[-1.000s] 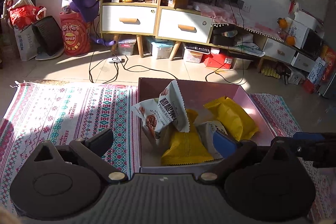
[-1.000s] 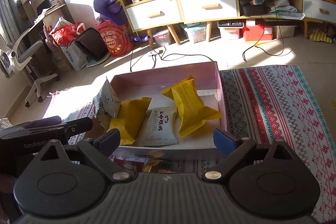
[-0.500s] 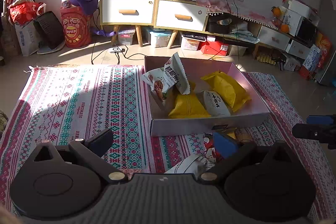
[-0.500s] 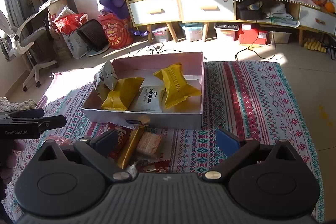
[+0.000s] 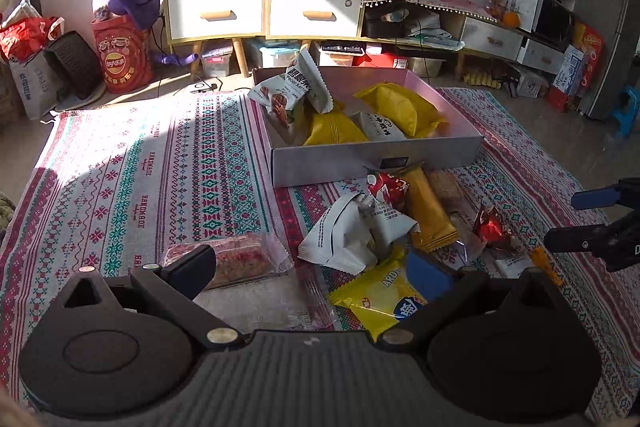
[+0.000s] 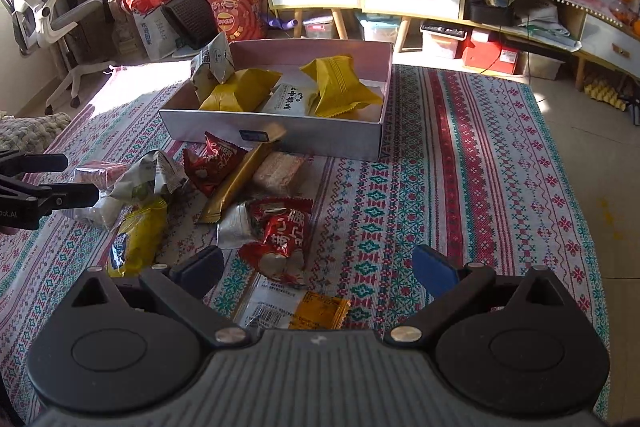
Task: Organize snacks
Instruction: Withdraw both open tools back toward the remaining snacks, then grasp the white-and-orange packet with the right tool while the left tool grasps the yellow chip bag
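Observation:
A pink-lined cardboard box (image 5: 376, 161) (image 6: 280, 137) on the patterned rug holds two yellow packets (image 5: 400, 107), a white packet (image 6: 290, 99) and a pecan bag (image 5: 296, 87). Loose snacks lie in front of it: a red packet (image 6: 280, 235), a gold bar (image 6: 236, 183), a wafer (image 6: 278, 169), a yellow bag (image 5: 376, 297), a crumpled white bag (image 5: 352, 231) and a clear-wrapped red bar (image 5: 236, 261). My left gripper (image 5: 316, 271) is open above the pile. My right gripper (image 6: 316, 265) is open over the red packet.
The woven rug (image 5: 140, 167) covers the floor. A shelf unit with white drawers (image 5: 264, 11) and storage bins stands behind the box. An office chair (image 6: 48, 19) and bags sit at the far left.
Both grippers have pulled back and up from the box. The loose snack pile in front of the box has come into view. Both stay open.

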The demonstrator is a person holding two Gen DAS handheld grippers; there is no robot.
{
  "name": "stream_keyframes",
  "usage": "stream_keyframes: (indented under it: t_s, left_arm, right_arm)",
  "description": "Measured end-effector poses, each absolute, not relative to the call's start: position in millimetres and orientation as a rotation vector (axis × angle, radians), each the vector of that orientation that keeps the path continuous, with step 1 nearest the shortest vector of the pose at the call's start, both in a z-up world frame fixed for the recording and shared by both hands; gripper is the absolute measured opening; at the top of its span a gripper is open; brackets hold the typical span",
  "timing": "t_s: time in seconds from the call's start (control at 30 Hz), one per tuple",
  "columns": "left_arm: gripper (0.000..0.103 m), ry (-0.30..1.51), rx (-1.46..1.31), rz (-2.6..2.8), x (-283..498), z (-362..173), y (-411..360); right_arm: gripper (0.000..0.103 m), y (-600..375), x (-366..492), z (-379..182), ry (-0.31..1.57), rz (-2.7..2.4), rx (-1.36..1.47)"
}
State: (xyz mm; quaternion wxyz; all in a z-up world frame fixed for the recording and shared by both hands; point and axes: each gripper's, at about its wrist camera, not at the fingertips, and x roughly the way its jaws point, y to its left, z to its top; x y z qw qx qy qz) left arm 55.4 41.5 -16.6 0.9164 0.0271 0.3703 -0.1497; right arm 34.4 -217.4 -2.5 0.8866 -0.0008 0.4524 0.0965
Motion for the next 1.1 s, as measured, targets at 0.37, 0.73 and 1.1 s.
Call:
stream_keyframes:
  t_s: [0.37, 0.73, 1.1]
  left_arm:
    - [0.103, 0.719, 0.122, -0.394, 15, -31, 38]
    - [0.103, 0.776, 0.097, -0.474, 5, -56, 7]
    - [0.103, 0.842, 0.005, -0.412, 12, -70, -9]
  right_arm:
    - [0.101, -218, 2, -19, 0.958, 0.246, -0.092]
    - [0.103, -205, -4, -44, 0.986, 0.254, -0.071]
    - [0.103, -196, -11, -47, 0.895, 0.133, -0.038]
